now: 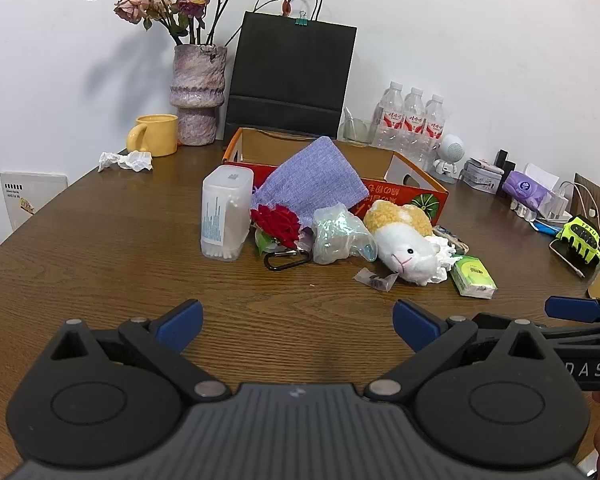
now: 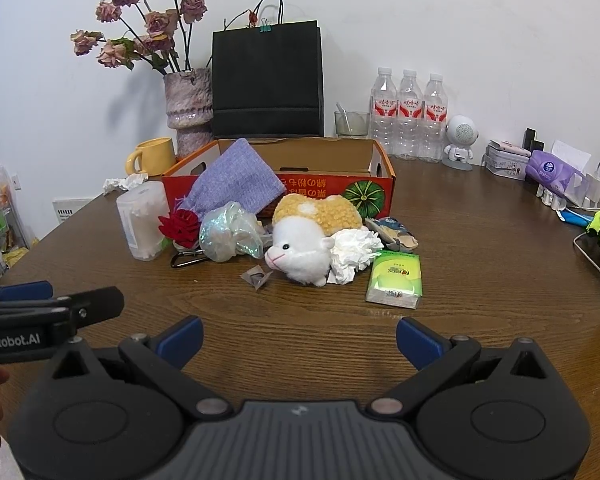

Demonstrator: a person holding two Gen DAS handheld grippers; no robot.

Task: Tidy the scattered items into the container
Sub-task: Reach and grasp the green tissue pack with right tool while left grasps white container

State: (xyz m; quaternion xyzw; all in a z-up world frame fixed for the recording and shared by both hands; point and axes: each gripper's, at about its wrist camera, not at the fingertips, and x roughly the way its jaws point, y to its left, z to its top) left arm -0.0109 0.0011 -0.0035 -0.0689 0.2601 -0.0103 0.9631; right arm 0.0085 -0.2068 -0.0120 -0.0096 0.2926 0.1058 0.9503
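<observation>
Both grippers hang low over the wooden table (image 1: 100, 240), side by side. The left gripper (image 1: 298, 322) has its blue pads spread wide, nothing between them. The right gripper (image 2: 298, 338) is just as wide open and empty too.

Ahead sits the heap of clutter, right in front of the orange cardboard box (image 2: 374, 152). A purple cloth pouch (image 2: 236, 186) leans against the box's front wall. On the left stands a clear tub of cotton swabs (image 2: 142, 220), then a red rose (image 2: 180, 227) and a crumpled plastic bag (image 2: 230, 236). A black carabiner (image 2: 186, 259) lies below them. The plush toy (image 2: 308, 240) lies in the middle, touching a wad of white tissue (image 2: 354, 252). A green tissue pack (image 2: 396, 278) lies flat just right of that.
</observation>
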